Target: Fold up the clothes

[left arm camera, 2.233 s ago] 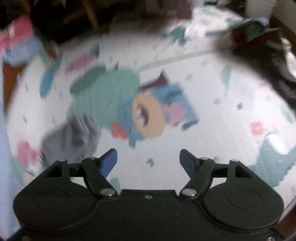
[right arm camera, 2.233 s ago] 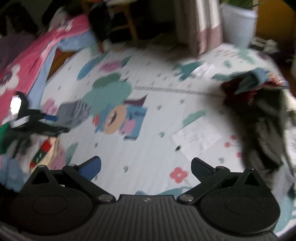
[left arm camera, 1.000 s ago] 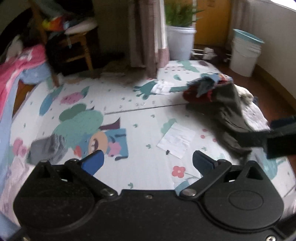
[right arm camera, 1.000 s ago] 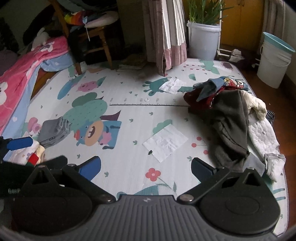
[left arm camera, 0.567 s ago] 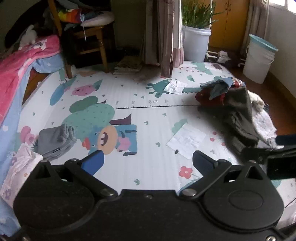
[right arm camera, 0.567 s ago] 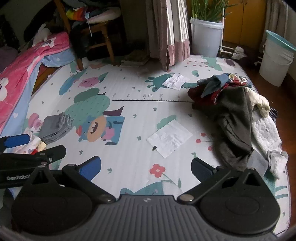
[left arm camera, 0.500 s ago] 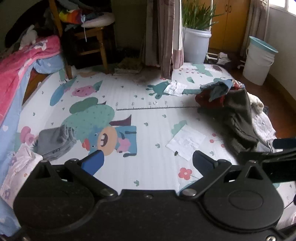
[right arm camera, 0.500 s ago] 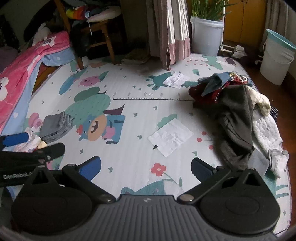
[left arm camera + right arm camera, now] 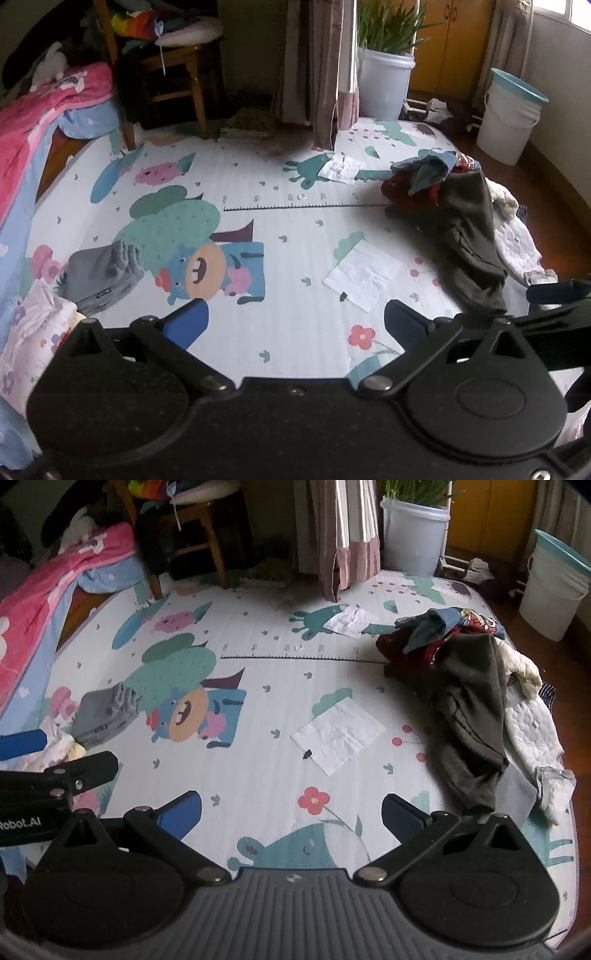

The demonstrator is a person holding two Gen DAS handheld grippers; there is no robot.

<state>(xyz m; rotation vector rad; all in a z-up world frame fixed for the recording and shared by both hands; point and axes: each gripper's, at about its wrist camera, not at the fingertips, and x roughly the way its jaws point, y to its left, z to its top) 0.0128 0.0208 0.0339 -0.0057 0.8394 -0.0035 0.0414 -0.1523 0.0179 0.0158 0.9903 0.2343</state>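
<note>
Both hand-held grippers hung released; clothes pile (image 9: 469, 709) lay at two o'clock, long axis running away, nearer my right hand-held gripper (image 9: 291, 816)

left gripper (image 9: 55, 771) body: "robot.ai", start cut off by the frame edge.
play mat (image 9: 258, 775) ruler line: numerals present, too blurred to read.

Illumination: soft, dim daylight from a window (image 9: 580, 11) at upper right, leaving the play mat (image 9: 295, 229) evenly lit with weak, diffuse shadows, while the far corner around the wooden chair (image 9: 192, 535) falls into murk. Image quality: both views sharp, free of motion blur or strong glare. Distortion: marked fisheye bowing, with straight mat edges curving and dark vignetting at the frame corners.
</note>
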